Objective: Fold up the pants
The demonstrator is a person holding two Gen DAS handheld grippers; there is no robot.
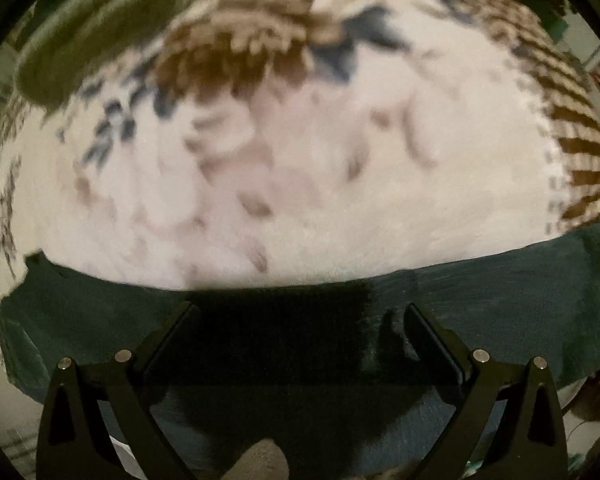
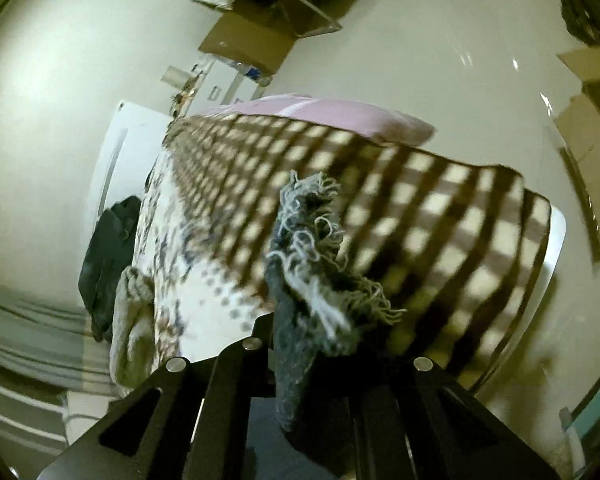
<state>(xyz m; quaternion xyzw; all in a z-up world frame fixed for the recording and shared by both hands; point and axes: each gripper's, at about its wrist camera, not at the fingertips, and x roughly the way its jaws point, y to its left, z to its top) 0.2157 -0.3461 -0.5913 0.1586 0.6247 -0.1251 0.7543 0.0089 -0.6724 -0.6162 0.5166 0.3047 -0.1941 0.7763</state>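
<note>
Right claw (image 2: 316,332) grips one frayed pants (image 2: 300,280) hem; left claw (image 1: 300,320) spread.

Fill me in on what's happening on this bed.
A person is folding dark pants on a patterned blanket with two handheld claws. The right claw is shut on a frayed hem, lifted above the checked part of the blanket. The left claw is open, its fingers straddling the pants' edge.

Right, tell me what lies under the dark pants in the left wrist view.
The pants lie across the white patterned blanket, which shows beyond their edge. Whatever is directly beneath the dark cloth is covered. The left gripper stands open over it.
</note>
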